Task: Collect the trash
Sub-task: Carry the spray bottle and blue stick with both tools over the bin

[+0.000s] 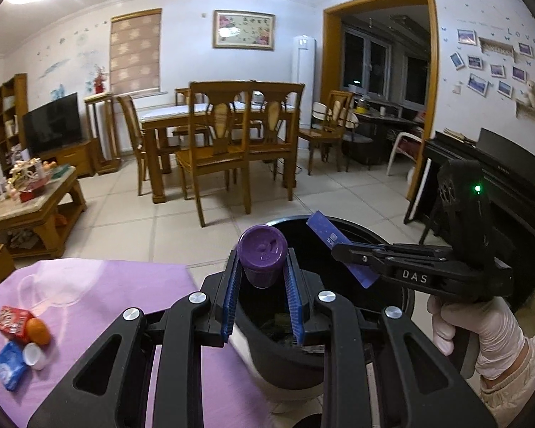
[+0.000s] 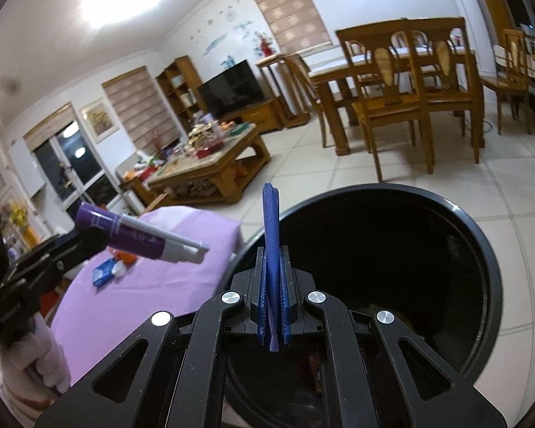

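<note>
Two pieces of trash are shown held over the open black bin [image 2: 474,249], which stands on the tiled floor just beside a counter covered with a purple cloth [image 1: 132,285].

Risks, as judged from this moment. The purple tube [image 1: 263,249] is gripped only near its capped end, with most of its length hanging out in front; if it is released while its white end still lies over the cloth rather than over the bin mouth, it may strike the rim and fall to the floor. The thin blue packet [image 2: 271,235] is pinched flat and edge-on, and a light, flat item of this kind may cling to a pad or drift sideways on release. Since the two grippers are close together over the same opening, a knock between them could also loosen either item.

Fingers. On the left gripper [image 1: 263,292] the fingers are seen narrowly parted and pressed against the sides of the purple tube, whose round cap faces the camera. On the right gripper [image 2: 273,306] the fingers are almost fully closed, with only the blue packet sandwiched between the pads; its upper part stands above the fingertips, over the near rim of the bin.

Items still left on the cloth: a red box [image 1: 12,321], a blue packet of tissues [image 1: 9,369], an orange ball-like object [image 1: 38,331], a white cap [image 1: 34,356].
</note>
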A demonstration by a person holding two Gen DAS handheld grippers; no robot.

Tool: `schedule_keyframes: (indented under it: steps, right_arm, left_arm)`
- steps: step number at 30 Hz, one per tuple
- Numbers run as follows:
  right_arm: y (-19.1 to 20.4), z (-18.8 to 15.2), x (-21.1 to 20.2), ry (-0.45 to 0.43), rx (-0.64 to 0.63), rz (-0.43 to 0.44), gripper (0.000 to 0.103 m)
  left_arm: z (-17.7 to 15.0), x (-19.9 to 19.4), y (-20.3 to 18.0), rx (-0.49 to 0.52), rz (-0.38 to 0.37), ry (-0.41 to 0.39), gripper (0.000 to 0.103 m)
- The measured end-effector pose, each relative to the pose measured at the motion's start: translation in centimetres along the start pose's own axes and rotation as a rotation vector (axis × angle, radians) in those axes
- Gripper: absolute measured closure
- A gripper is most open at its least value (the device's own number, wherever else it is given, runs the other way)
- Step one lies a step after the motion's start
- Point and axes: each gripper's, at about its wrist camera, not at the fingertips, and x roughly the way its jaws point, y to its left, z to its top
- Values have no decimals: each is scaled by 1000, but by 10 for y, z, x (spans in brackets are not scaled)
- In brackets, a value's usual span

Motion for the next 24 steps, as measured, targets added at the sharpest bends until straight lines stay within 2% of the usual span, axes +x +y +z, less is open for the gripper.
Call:
schedule_keyframes:
  steps: [13,24]
  right_arm:
    - [-61,-15,-3,-16,94,-46,95]
    - [-72,-26,4,-18,129,-64,95]
  left_arm:
    - [-17,54,-37,49,-76,85,79]
    - [-27,80,-63,93,-107,142,79]
